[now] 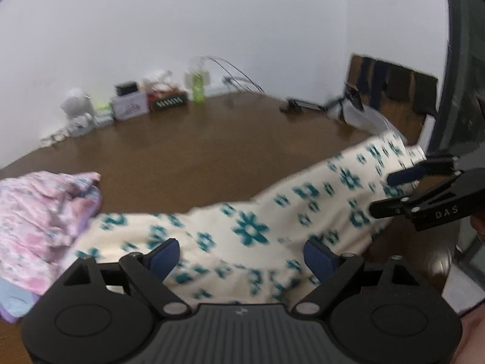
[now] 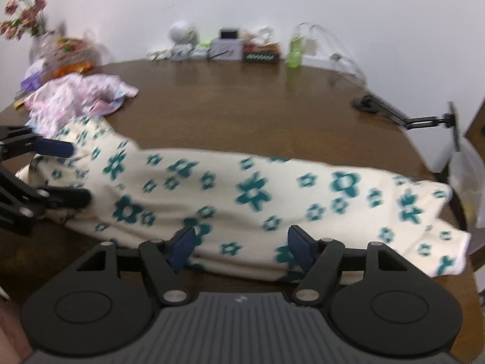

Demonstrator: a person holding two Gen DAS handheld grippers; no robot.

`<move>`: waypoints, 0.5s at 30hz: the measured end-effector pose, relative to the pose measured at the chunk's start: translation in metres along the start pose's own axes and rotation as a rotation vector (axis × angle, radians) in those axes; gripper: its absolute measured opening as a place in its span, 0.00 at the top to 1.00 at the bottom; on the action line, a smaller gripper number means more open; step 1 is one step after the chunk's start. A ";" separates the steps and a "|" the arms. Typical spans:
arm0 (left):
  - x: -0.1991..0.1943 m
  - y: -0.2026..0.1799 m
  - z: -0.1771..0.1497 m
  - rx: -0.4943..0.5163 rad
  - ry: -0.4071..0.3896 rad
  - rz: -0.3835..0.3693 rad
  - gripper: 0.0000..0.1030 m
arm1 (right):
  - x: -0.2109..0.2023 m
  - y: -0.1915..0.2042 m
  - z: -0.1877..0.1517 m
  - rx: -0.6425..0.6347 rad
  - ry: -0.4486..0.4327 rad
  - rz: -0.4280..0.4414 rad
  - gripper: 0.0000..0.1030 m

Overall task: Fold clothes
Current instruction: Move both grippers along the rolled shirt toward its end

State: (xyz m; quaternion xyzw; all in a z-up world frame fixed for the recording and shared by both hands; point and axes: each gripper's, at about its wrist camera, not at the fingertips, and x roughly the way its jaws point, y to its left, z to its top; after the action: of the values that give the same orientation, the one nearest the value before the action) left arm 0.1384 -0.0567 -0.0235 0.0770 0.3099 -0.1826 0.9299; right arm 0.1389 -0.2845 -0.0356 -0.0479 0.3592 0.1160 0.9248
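On the brown table lie two garments: at the left one crumpled pink floral garment, then one cream cloth with teal flowers, stretched long across the near part. The left gripper has its jaws wide over the cloth's left end, and they press nothing. The right gripper points down at the near edge, jaws also wide, cloth between them but not pinched.

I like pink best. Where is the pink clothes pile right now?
The pink clothes pile lies on the brown table, far left in the right wrist view, behind the flowered cream garment and before the wrapped basket.
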 end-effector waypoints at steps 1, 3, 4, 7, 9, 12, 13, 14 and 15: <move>-0.001 0.004 0.001 -0.004 -0.004 0.023 0.14 | -0.001 -0.003 0.001 0.010 -0.010 -0.012 0.33; 0.005 0.011 0.000 -0.007 0.014 0.074 0.14 | 0.001 -0.009 0.003 0.030 -0.014 -0.029 0.33; 0.009 0.013 -0.003 -0.006 0.035 0.092 0.14 | 0.005 -0.011 0.002 0.034 -0.003 -0.034 0.33; 0.021 0.019 -0.017 0.002 0.074 0.093 0.11 | 0.015 -0.011 -0.007 0.015 0.031 -0.050 0.26; 0.020 0.025 -0.018 -0.020 0.083 0.073 0.11 | 0.015 -0.011 -0.009 0.002 0.028 -0.054 0.20; 0.018 0.025 -0.018 -0.010 0.082 0.078 0.10 | 0.015 -0.012 -0.009 0.009 0.033 -0.055 0.19; 0.017 0.024 -0.018 -0.006 0.081 0.083 0.10 | 0.015 -0.012 -0.008 0.010 0.035 -0.056 0.19; 0.014 0.023 -0.017 -0.004 0.076 0.089 0.10 | 0.014 -0.012 -0.007 0.017 0.034 -0.053 0.19; 0.012 0.022 -0.016 -0.003 0.070 0.095 0.10 | 0.012 -0.013 -0.007 0.031 0.032 -0.046 0.18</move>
State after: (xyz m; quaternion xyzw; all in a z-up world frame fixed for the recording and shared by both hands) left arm 0.1468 -0.0356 -0.0426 0.0963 0.3384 -0.1350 0.9263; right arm 0.1460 -0.2959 -0.0486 -0.0437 0.3745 0.0882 0.9220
